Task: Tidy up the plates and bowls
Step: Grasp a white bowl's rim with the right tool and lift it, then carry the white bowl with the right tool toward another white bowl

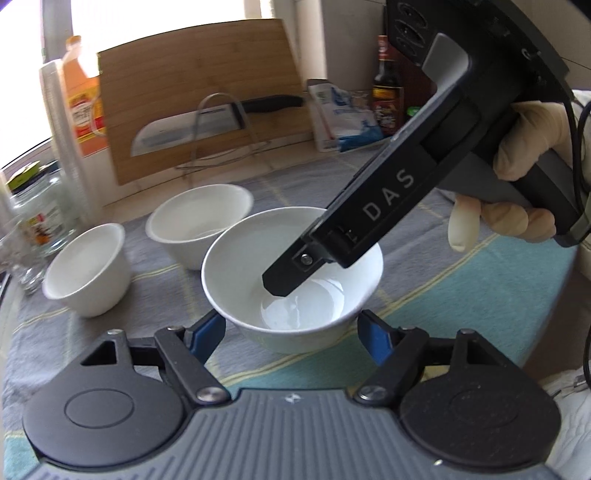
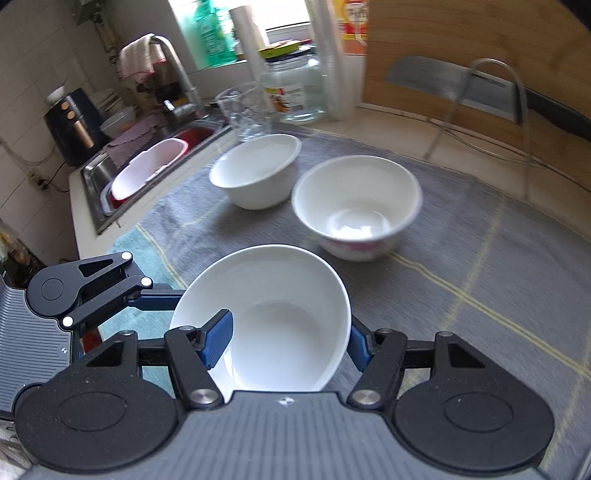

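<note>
The right gripper (image 2: 288,343) grips the near bowl (image 2: 280,295) across its wall: one blue pad (image 2: 218,341) lies inside the rim, the other is mostly hidden behind the outer wall. The left gripper (image 1: 291,332) flanks the same bowl (image 1: 258,266) from outside with its jaws half spread; both pads sit at the wall, but whether they press on it cannot be told. In the left view the right gripper's finger covers part of the bowl's interior, and a gloved hand (image 1: 517,162) holds the handle, partly cut off at the frame edge. Two further bowls stand on the cloth (image 2: 461,258) toward its far edge: a flared bowl (image 2: 258,170) nearer the sink (image 2: 96,177), and a patterned bowl (image 2: 356,206) beside it. Motion blur softens the cutting board (image 2: 461,33) and knife (image 2: 443,81) behind.
</note>
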A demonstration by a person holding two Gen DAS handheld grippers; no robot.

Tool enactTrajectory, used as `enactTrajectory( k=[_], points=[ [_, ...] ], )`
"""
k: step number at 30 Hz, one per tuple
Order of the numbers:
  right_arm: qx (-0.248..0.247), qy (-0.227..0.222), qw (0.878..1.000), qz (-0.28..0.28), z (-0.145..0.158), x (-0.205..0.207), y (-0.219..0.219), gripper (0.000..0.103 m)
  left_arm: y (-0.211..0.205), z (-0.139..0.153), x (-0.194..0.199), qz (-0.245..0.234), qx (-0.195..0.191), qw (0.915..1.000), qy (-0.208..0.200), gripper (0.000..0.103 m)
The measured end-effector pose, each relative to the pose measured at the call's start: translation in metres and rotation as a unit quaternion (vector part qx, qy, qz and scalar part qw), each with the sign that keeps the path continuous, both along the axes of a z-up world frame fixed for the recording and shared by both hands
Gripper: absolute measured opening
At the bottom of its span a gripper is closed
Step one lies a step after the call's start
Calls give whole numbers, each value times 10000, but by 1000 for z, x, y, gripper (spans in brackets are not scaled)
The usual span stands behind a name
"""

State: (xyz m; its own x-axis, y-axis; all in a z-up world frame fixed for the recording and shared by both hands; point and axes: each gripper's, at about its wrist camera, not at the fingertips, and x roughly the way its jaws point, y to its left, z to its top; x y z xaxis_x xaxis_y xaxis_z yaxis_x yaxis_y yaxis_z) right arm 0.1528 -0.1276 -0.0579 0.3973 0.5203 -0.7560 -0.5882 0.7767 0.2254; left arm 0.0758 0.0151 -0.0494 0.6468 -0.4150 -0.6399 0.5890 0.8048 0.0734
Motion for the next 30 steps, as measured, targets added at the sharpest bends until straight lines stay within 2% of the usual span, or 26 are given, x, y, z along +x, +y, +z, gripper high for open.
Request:
enactTrajectory(
  k=[12, 21, 30],
  points=[
    [-145, 169, 9992, -335, -8, -15, -33, 70, -26, -10, -3, -422, -42, 9988, 259, 78],
    [-179, 350, 9986, -358, -16, -16, -40, 70, -29, -11, -3, -509, -48, 9978, 422, 78],
    [-127, 340, 9986, -388, -17, -16, -42, 72, -30, -12, 1, -528, -83, 9974, 480, 78]
  ],
)
